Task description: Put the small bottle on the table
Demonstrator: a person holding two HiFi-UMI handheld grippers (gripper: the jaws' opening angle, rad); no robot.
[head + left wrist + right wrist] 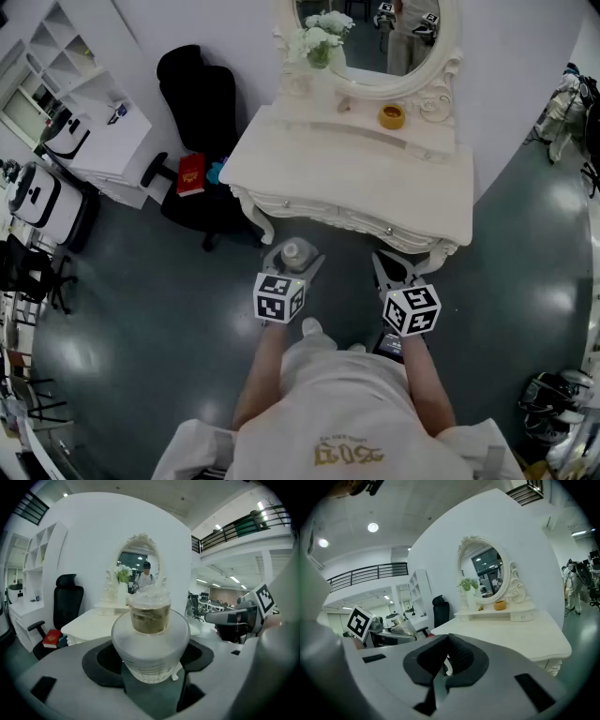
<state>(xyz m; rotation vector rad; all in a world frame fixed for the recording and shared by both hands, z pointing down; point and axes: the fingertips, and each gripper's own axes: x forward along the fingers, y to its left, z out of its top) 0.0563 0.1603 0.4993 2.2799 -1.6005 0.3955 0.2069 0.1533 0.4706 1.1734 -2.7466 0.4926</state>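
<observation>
Clamping left gripper (289, 267): jaws are pressing, spread wide, on the small bottle (150, 641).
Small bottle: is sitting upright between those jaws, showing something tan, possibly cream, under its clear cap; is hanging over the floor just short of the dressing table (375, 183).
Right gripper (443, 659): is pointing tableward, jaws closed together, empty.
Dressing table: is carrying a yellow pot (392, 116) beneath the oval mirror (375, 42).

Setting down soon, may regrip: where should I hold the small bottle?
Take the small bottle by its wide frosted body, from the two sides, as the left hand-held gripper does; the capped neck above is narrower, and the base is free.
</observation>
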